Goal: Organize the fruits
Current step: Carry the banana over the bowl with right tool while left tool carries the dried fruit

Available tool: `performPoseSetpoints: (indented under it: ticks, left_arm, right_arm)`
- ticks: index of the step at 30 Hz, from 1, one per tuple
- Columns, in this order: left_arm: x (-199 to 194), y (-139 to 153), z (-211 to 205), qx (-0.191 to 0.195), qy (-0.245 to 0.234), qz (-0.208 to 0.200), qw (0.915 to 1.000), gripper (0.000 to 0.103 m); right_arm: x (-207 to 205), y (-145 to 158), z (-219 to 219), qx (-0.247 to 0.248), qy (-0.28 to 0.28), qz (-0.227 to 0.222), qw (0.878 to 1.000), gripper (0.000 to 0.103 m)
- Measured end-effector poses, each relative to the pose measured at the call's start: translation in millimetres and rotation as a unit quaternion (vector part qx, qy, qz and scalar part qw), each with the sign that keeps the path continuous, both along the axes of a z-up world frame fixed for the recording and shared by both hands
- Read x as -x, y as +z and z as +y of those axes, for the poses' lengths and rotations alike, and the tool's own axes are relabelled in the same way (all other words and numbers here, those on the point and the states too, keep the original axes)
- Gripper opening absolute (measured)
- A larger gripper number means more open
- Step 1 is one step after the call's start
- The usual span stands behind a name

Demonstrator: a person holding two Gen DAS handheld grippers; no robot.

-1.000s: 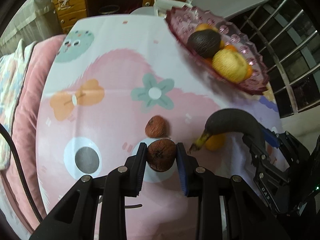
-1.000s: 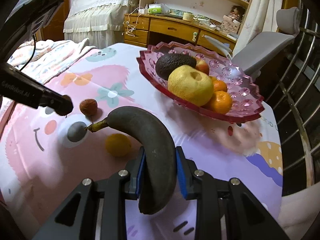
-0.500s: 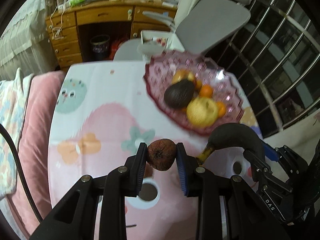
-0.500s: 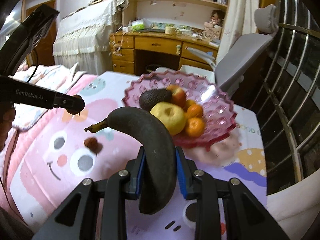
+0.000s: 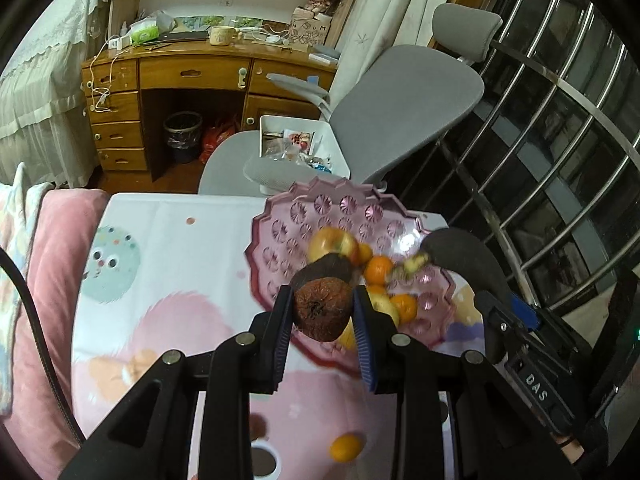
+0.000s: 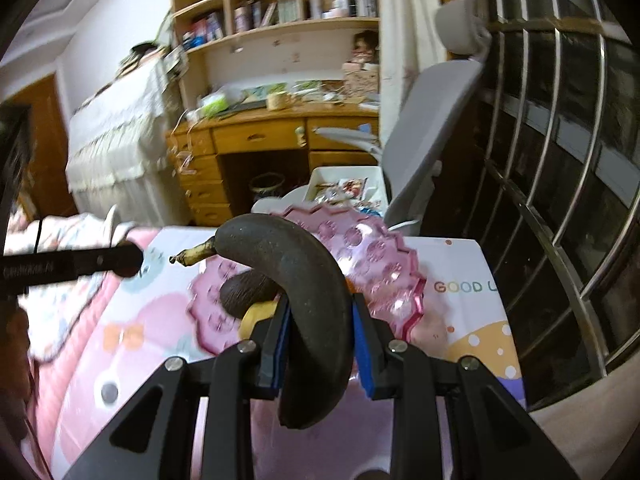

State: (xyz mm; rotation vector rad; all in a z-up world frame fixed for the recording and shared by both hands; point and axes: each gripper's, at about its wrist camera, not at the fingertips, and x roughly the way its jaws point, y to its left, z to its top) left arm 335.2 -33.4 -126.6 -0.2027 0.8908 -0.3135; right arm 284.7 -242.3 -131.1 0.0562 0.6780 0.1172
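While the left gripper clamps a brown fruit and the right gripper clamps a dark banana, the pink bowl sits just ahead on the cartoon cloth; desk, grey chair beyond.

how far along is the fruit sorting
Done: the pink bowl already holds an avocado, apple and oranges. In hand: the left tool grips a brown fruit, the right tool a dark banana, both near the bowl. Left: one orange on the cloth.
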Motion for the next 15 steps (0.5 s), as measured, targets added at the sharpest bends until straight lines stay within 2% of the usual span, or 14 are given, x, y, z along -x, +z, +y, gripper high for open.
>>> performPoseSetpoints:
  ticks: [5,15]
  left_arm:
    - [-18,-15,-13,0.005,0.001,0.008,1.0000,0.028]
    - [-42,-60,-29,0.009,-0.008,0.063,0.9979,0.028]
  right_arm:
    - [-28,-16,-11,-0.010,-0.034,-0.003,0.999,0.028]
    - [-68,-62,-28,-0.026,-0.102,0.048,0.993,0.028]
